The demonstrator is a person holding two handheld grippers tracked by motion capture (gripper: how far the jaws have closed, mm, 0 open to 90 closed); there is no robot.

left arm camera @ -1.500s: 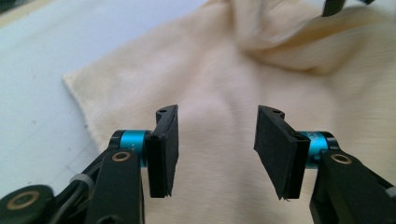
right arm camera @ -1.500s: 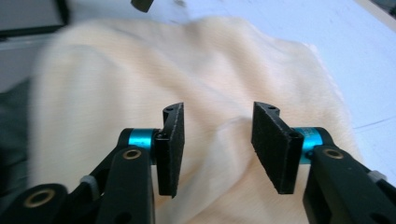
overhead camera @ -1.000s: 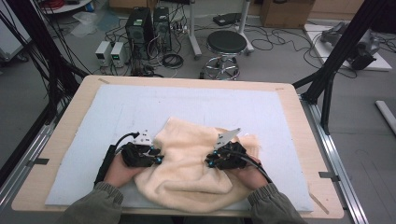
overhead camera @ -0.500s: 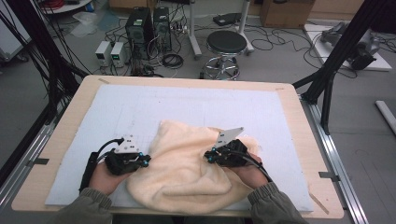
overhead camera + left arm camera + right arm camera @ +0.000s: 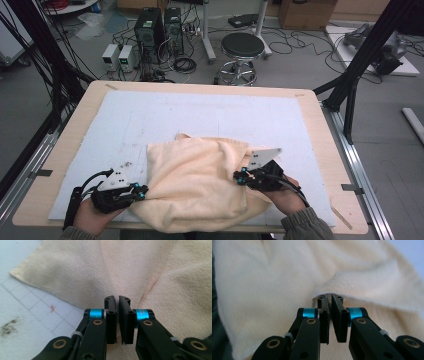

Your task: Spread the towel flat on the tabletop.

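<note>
Both tools, left and right, pinch the soft, limp towel; its hemmed edges give the surest hold.

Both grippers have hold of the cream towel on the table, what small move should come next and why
Probably draw the two apart, sideways. The left hand-held gripper and right hand-held gripper are each shut on a fold of the towel, which lies bunched and wrinkled between them on the mat, so tension should flatten it.

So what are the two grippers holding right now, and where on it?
Both hold the cream towel: the left gripper pinches a fold at its left side, the right gripper its right edge.
</note>
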